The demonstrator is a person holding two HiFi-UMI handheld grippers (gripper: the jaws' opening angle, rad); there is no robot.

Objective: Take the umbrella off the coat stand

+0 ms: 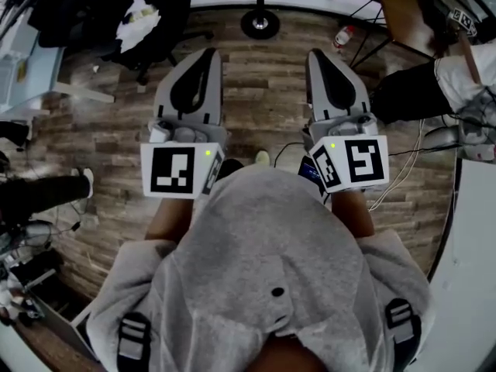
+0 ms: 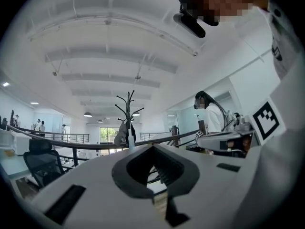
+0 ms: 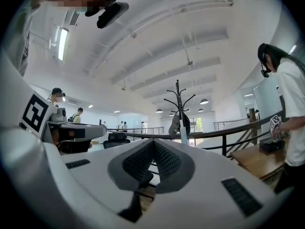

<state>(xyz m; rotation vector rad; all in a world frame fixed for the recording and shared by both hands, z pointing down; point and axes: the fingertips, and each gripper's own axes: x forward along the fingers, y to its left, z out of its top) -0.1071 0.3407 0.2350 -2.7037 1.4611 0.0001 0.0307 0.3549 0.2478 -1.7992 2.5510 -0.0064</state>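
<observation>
A white-beamed open office over a wood-plank floor (image 1: 256,91). The coat stand (image 3: 178,99) rises beyond a dark railing (image 3: 224,133), well ahead of both grippers. The umbrella (image 3: 184,133), seemingly the pale slim shape, hangs on it. The left gripper (image 1: 209,53) and right gripper (image 1: 316,53) have their jaws pressed together, empty.

- Coat stand (image 1: 260,23) base sits on the plank floor (image 1: 263,107); the floor strip on its near side is bare, so the way straight in is open.
- Left of coat stand: 1 black office chair (image 1: 147,22), near the base, not touching.
- Right of coat stand: desk (image 1: 403,6), 1 person (image 1: 411,91), and loose cables (image 1: 403,169) on the floor.
- Behind coat stand: a dark railing (image 3: 228,131) closes that side.
- Its branches (image 3: 177,98) stand free under the ceiling.
</observation>
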